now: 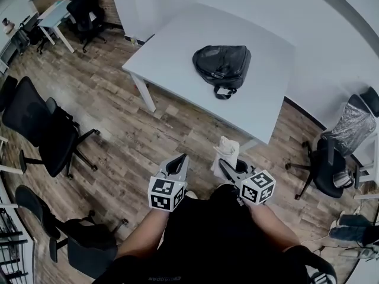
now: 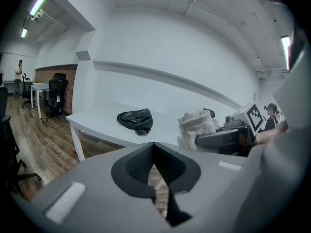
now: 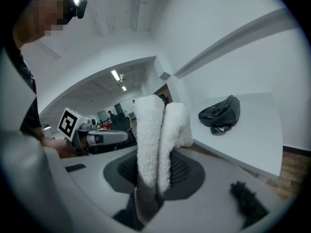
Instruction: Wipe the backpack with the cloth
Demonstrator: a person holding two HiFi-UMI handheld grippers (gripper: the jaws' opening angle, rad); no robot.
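In the head view, the left gripper (image 1: pixel 177 165) and right gripper (image 1: pixel 227 165) are held low, close before the person's body, and both point toward the table (image 1: pixel 177 46). The backpack (image 1: pixel 222 64) lies there, well apart from them. In the left gripper view, the jaws are pressed together with nothing between. In the right gripper view, the jaws pinch the white cloth (image 3: pixel 155 140), which stands upright

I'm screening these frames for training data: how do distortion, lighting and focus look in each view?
Head view: strong fisheye bows the table edges, lighting even, backpack sharp. Left gripper view: dark vignetted corners, ceiling light glares upper left. Right gripper view: cloth close, bright, slightly soft.
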